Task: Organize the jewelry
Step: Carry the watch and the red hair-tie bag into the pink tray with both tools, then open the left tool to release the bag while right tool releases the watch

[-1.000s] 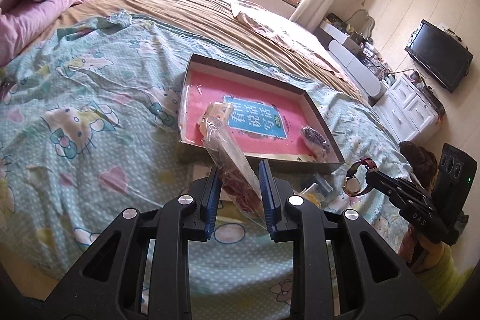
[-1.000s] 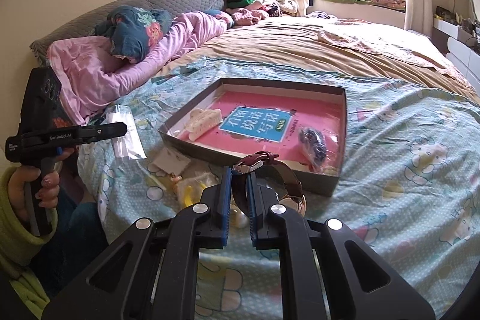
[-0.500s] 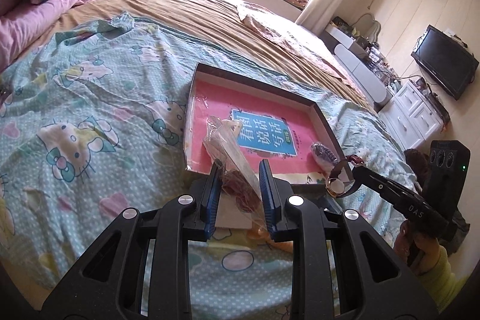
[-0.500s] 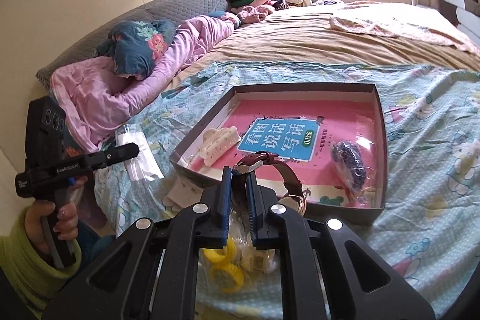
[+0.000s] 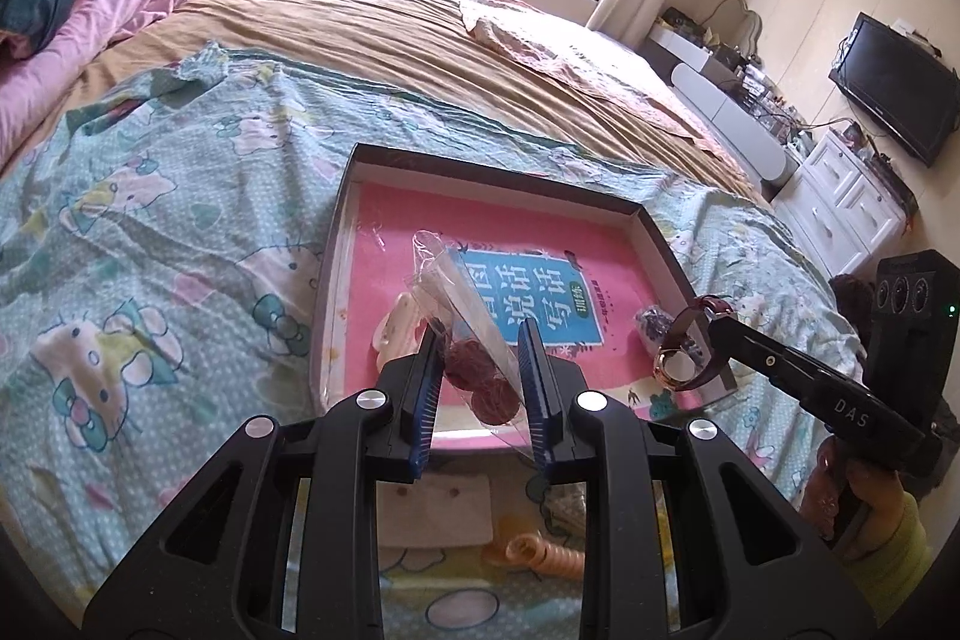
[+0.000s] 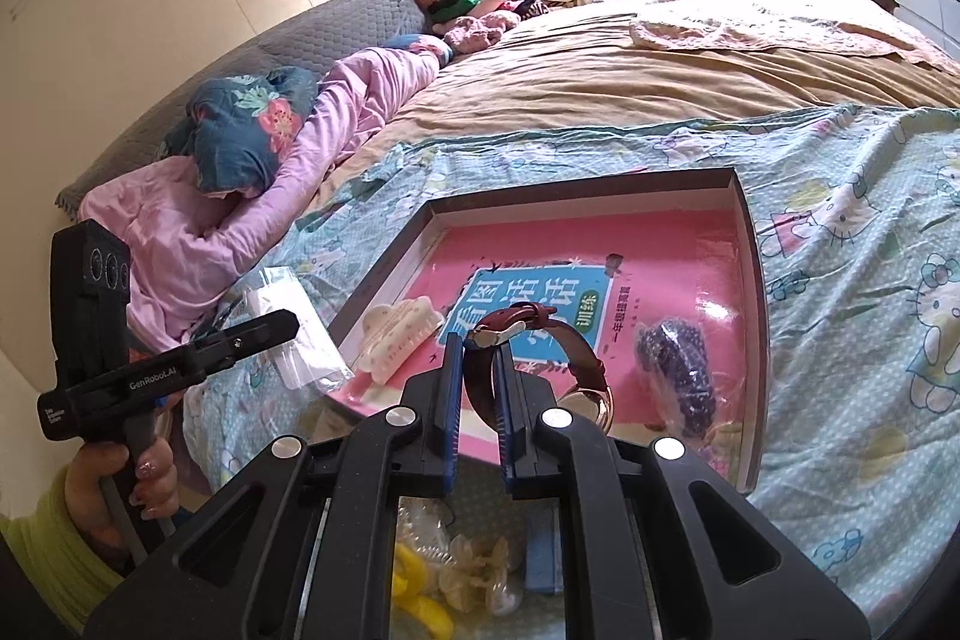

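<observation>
Jewelry items are held in both grippers above the near edge of the shallow box (image 5: 654, 232), which lies on the patterned bedsheet (image 5: 150, 232). Left gripper (image 5: 480, 376): fingers clenched on a clear plastic bag (image 5: 462, 304) holding dark red round pieces; the bag's long axis runs from lower right between the pads up toward the upper left of the left wrist frame, its free end over the pink book cover (image 5: 408, 214) lining the box. Right gripper (image 6: 480, 400): fingers clamped fully on the strap of a red-strapped wristwatch (image 6: 576, 358); the strap loops up and to the right of the pads, and the gold-rimmed face hangs at lower right of them.

Key relation noted: in both wrist views the box floor lies directly ahead of and below the fingertips, each gripper pointing down toward it. In the left wrist frame the watch is seen at right centre, over the box's near right corner, beside a dark beaded piece (image 5: 657, 325). A white hair claw (image 6: 396, 340) occupies the near left corner, under the bag. The right gripper is judged marginally nearer to a free spot on the floor. A yellow coil (image 5: 540, 553) and small pieces remain outside, on the sheet below the grippers.
</observation>
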